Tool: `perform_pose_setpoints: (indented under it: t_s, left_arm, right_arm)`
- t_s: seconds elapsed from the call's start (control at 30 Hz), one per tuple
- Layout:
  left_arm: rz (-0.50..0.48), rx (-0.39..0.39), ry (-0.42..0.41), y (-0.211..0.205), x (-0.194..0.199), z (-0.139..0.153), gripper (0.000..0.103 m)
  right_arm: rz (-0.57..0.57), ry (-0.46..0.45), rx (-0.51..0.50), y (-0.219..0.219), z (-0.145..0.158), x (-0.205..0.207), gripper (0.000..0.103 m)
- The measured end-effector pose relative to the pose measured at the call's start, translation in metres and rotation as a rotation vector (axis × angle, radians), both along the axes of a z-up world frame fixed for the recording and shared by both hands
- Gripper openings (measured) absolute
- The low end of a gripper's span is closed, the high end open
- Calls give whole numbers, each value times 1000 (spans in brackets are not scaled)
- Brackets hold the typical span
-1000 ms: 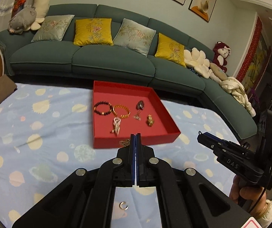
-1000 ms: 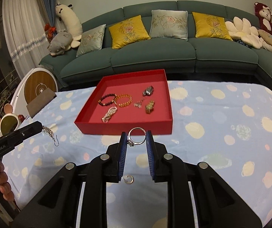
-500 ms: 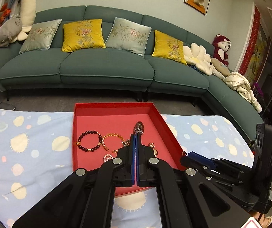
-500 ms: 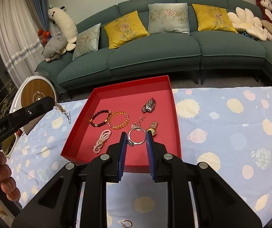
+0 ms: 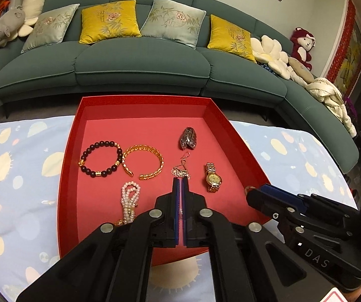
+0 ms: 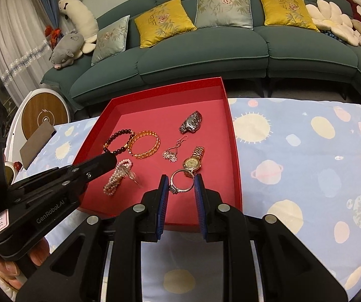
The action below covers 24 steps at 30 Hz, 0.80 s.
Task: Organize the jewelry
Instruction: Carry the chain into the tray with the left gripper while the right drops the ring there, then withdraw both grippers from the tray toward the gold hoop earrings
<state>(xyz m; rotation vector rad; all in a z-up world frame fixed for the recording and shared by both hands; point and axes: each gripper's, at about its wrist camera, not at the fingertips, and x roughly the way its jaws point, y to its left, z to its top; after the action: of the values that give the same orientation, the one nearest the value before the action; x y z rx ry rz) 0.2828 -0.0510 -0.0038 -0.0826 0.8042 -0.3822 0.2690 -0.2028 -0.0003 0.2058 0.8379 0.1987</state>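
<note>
Since a second ago I am carrying both grippers forward from the tablecloth (image 6: 293,151) to over the red tray (image 5: 72,151). My right gripper (image 6: 181,188) is clamping a silver ring (image 6: 181,182) just above the tray floor, beside the gold watch (image 6: 193,162). My left gripper (image 5: 181,191) is pinching a thin chain (image 6: 130,173), its fingers together, dangling it near the pearl bracelet (image 5: 129,198).

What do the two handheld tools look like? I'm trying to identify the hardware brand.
Both are matte black plastic. The left tool has blue finger pads, silver round pivot bolts, white "GenRobot.AI" lettering and a pink numbered sticker on its side. The right tool has ribbed blue pads, similar bolts and "DAS" printed on its body. No cables or sleeves visible.
</note>
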Motion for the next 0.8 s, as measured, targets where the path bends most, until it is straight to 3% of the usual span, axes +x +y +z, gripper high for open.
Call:
perform_pose_setpoints:
  t_s: [0.13,0.27,0.4,0.53,0.63,0.8]
  left_arm:
    - [34,-22,5,10,4,6,4]
    - [81,-77,-25,40,-7,36,4]
    - [119,-56,-82,66,-38,73,4]
    - [118,-29,-90,85,-83,94,6]
    - [131,-28,-59,99,-117,87,14]
    - [150,-6,40,104,-157,44,15]
  right_arm:
    - [-19,-34,9,-4,9,-3,22]
    - [-61,-120,65,-19,41,-17,23]
    - [-81,-225,102,-32,78,-47,33]
    - [-54,-246,89,-33,92,-86,33]
    - [-5,-211,52,-24,87,-111,33]
    - [69,-98,-5,0,50,-137,34]
